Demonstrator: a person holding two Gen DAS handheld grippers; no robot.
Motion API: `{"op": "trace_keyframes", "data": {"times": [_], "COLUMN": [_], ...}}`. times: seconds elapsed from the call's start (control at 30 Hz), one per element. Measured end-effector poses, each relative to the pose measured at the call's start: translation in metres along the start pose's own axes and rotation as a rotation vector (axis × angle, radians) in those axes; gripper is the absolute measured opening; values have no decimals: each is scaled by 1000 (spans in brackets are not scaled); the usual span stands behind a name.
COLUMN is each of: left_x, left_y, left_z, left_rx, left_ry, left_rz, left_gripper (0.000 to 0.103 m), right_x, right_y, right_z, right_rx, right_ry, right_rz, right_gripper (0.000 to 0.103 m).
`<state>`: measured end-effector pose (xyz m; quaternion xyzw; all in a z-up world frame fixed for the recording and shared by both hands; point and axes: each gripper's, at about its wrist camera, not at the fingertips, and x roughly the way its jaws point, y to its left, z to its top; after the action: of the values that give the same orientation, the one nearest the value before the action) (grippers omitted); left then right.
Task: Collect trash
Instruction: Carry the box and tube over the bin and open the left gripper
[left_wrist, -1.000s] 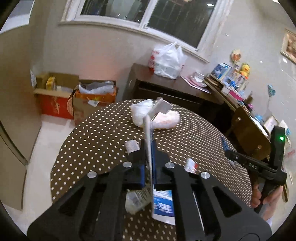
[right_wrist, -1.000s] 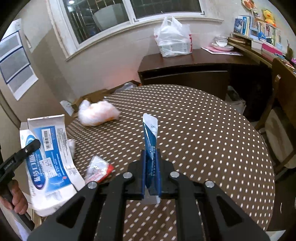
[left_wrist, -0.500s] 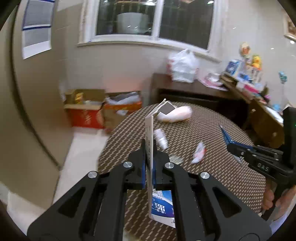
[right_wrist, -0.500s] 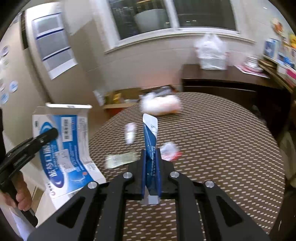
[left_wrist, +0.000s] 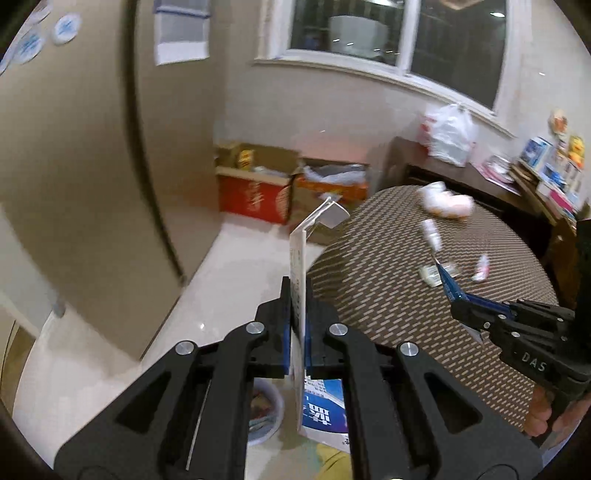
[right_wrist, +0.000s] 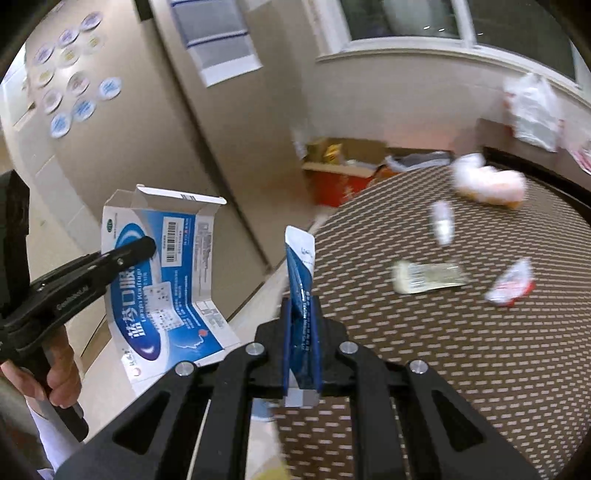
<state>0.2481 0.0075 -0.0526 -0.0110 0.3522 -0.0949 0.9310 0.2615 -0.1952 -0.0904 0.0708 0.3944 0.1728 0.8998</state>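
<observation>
My left gripper (left_wrist: 297, 325) is shut on a flattened blue and white carton (left_wrist: 298, 266), held edge-on beyond the table's left edge, over the floor; the carton's face shows in the right wrist view (right_wrist: 166, 273). My right gripper (right_wrist: 301, 332) is shut on a blue and white sachet (right_wrist: 301, 266), near the left edge of the round dotted table (right_wrist: 461, 332). It also shows in the left wrist view (left_wrist: 480, 317). On the table lie a clear wrapper (right_wrist: 428, 277), a red and white wrapper (right_wrist: 511, 284), a small white packet (right_wrist: 441, 221) and a crumpled pink and white bag (right_wrist: 487, 184).
A small bin (left_wrist: 264, 413) with trash in it stands on the floor below my left gripper. Open cardboard boxes (left_wrist: 288, 184) stand against the wall under the window. A dark sideboard (left_wrist: 461, 177) with a white plastic bag (left_wrist: 448, 134) stands behind the table.
Both grippers have swung left, away from the table's middle towards its left edge and the floor. Each keeps its hold. The floor bin has come into view.
</observation>
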Motion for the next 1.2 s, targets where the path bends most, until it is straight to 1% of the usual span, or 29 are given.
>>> {"op": "trace_keyframes", "data": {"times": [0.07,0.17,0.33,0.5,0.6,0.73,0.77,0.8,0.83,0.87,1.0,1.13,1.2], "left_x": [0,3,20,44,59,81,86,89,91,92,93,89,85], "left_y": [22,45,81,96,109,125,130,133,136,139,149,157,161], "left_z": [-11,-25,-57,-83,-96,-109,-114,-117,-120,-124,-136,-145,-148], "left_rx": [-34,-71,-141,-185,-223,-256,-264,-272,-280,-285,-306,-317,-328], "left_ry": [24,55,141,220,262,303,318,326,328,322,338,343,345], "left_rz": [28,60,96,113,137,149,155,152,150,153,149,167,173], "left_gripper": [5,5,5,6,6,14,25,43,53,55,55,55,55], "right_x": [13,31,59,86,101,119,123,126,130,134,149,169,180], "right_y": [17,43,75,97,110,120,122,124,125,125,127,138,147], "right_z": [-3,-8,-22,-35,-42,-52,-54,-59,-61,-63,-71,-80,-84], "right_rx": [-25,-55,-90,-111,-121,-130,-134,-136,-138,-140,-148,-161,-171], "right_ry": [24,66,133,199,232,278,290,296,304,311,348,381,412], "right_rz": [20,48,67,65,65,58,56,53,48,44,36,32,23], "right_gripper": [10,10,10,10,10,10,10,10,10,10,10,10,10]}}
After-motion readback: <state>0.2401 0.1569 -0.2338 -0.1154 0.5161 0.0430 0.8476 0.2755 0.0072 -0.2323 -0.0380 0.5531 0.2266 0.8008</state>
